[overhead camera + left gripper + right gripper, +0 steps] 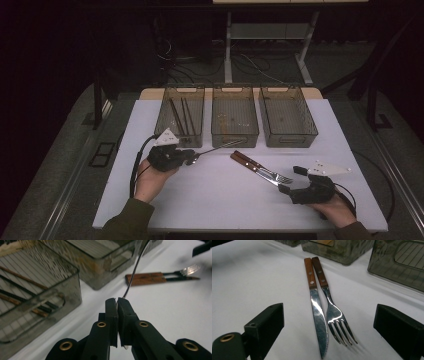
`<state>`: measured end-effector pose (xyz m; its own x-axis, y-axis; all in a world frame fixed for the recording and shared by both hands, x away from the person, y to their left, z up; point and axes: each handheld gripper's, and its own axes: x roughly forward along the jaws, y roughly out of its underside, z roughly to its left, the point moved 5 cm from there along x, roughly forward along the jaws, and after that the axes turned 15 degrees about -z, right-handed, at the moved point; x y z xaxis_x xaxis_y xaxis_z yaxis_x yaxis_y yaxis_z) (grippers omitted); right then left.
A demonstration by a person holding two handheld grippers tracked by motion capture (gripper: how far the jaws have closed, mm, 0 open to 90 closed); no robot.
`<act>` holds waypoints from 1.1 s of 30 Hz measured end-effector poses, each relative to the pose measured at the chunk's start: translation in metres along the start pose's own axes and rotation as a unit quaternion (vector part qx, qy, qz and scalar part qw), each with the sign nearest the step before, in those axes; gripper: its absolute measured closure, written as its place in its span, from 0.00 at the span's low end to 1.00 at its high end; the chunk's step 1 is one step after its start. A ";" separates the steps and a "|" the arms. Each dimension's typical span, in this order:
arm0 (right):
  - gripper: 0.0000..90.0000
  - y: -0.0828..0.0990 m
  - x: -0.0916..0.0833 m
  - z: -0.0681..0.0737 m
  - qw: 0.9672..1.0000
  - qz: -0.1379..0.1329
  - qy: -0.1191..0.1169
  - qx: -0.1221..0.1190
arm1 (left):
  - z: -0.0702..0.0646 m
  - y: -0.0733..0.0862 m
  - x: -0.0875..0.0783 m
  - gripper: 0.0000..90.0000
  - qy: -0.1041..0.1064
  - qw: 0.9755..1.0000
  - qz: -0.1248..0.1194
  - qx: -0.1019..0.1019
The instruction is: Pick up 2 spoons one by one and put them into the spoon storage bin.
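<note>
Dark floor and cables surround a white table [210, 200] that carries everything here. Along its far edge stand three smoky translucent bins side by side: the left bin [180, 116] holds several long dark sticks, the middle bin [234, 116] and the right bin [287, 117] show bare ribbed bottoms.

At the near left, the left gripper [192, 156] sits in a person's hand just in front of the left bin. Its fingers [111, 312] are pressed together on one end of a thin metal utensil [220, 147], most likely a spoon, whose slim handle runs out toward the front wall of the middle bin. In the left gripper view the handle rises from between the fingers as a curved dark line.

At the near right, the right gripper [292, 180] rests low over the table with its fingers [265, 323] spread wide and nothing between the pads. Just ahead of it lie a knife [317, 307] and a fork [334, 312], touching along their brown riveted wooden handles, handles pointing toward the bins, blade tip and tines pointing back at the right gripper.
</note>
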<state>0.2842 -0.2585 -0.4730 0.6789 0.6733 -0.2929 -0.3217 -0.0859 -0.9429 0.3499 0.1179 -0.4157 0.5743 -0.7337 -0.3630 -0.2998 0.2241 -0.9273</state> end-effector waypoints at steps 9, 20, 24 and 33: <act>0.10 0.002 0.001 -0.001 1.000 0.002 0.001 -0.006 | 0.007 -0.021 0.017 0.97 -0.023 1.000 -0.016 -0.010; 0.10 0.001 -0.003 -0.002 1.000 -0.001 0.002 -0.004 | 0.020 -0.059 0.057 0.97 -0.054 0.998 -0.021 -0.006; 0.10 0.001 -0.003 -0.003 1.000 -0.003 0.002 -0.004 | 0.022 -0.071 0.071 0.97 -0.070 0.997 -0.022 -0.008; 0.10 0.001 -0.003 -0.002 1.000 -0.003 -0.001 -0.006 | 0.031 -0.083 0.106 0.97 -0.110 0.994 -0.007 -0.007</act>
<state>0.2832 -0.2619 -0.4731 0.6794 0.6753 -0.2869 -0.3090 -0.0913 -0.9467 0.4595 0.0411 -0.3798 0.7306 -0.5788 -0.3623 -0.3000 0.2046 -0.9317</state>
